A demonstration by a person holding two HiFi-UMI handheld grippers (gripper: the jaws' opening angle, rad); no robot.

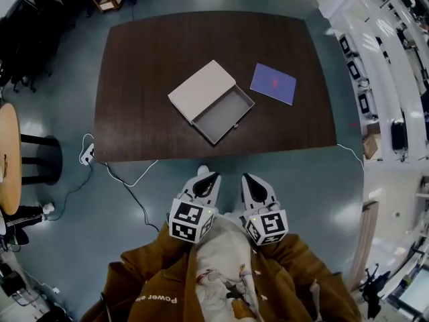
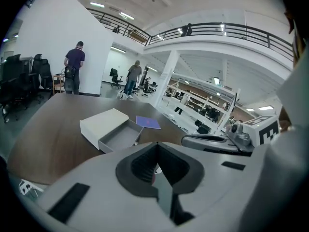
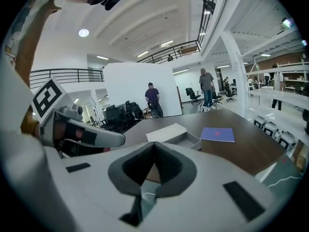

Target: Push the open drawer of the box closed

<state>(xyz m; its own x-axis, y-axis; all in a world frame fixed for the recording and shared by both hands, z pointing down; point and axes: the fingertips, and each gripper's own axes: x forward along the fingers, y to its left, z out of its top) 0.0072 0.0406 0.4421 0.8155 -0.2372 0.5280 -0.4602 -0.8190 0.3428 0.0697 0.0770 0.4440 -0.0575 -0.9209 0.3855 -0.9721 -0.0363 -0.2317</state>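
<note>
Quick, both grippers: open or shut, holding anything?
Left gripper: shut, holding nothing.
Right gripper: shut, holding nothing.

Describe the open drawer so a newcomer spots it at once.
Start at the dark wooden table. Near its middle lies a flat cream box, a purple card to its right. The drawer is the shallow grey tray sticking out of that box toward the near edge.

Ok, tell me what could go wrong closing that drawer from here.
1. The box lies loose and at an angle on the table; pushing the drawer may slide or turn the whole box instead of closing it, unless the left tool braces the far end.
2. The purple card lies near the box; a sliding box could shove it.
3. An off-centre push by the right tool may jam the drawer.
</note>
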